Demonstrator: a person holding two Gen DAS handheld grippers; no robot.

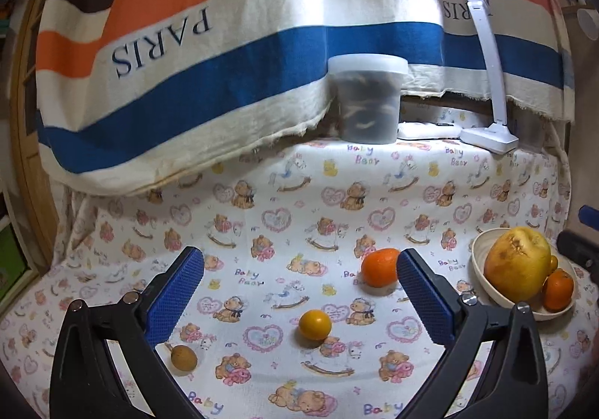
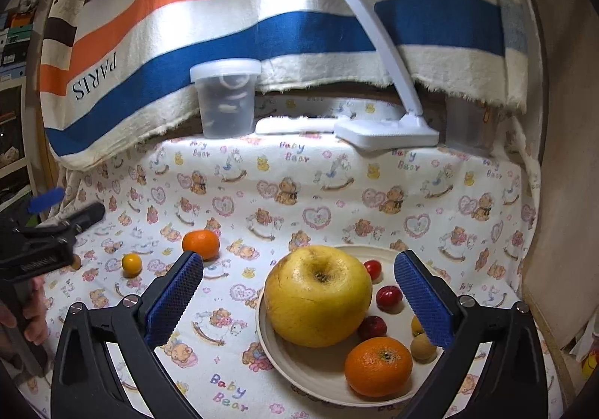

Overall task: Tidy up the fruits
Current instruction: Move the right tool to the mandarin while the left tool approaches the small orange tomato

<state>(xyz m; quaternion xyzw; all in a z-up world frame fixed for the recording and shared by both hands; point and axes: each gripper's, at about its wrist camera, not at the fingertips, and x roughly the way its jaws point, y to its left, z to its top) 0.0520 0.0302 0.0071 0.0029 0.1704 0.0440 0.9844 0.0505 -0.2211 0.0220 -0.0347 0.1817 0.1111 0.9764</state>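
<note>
My left gripper is open and empty above the bear-print cloth. Between and below its fingers lie a small yellow-orange fruit, an orange mandarin by the right finger, and a small brown fruit by the left finger. The cream bowl sits at the right. My right gripper is open and empty over the bowl, which holds a big yellow apple, a mandarin, red cherry tomatoes and small round fruits. The loose mandarin and yellow fruit show at left.
A lidded translucent tub and a white desk lamp stand at the back under a striped PARIS towel. The left gripper body and a hand show at the right wrist view's left edge. A grey container stands back right.
</note>
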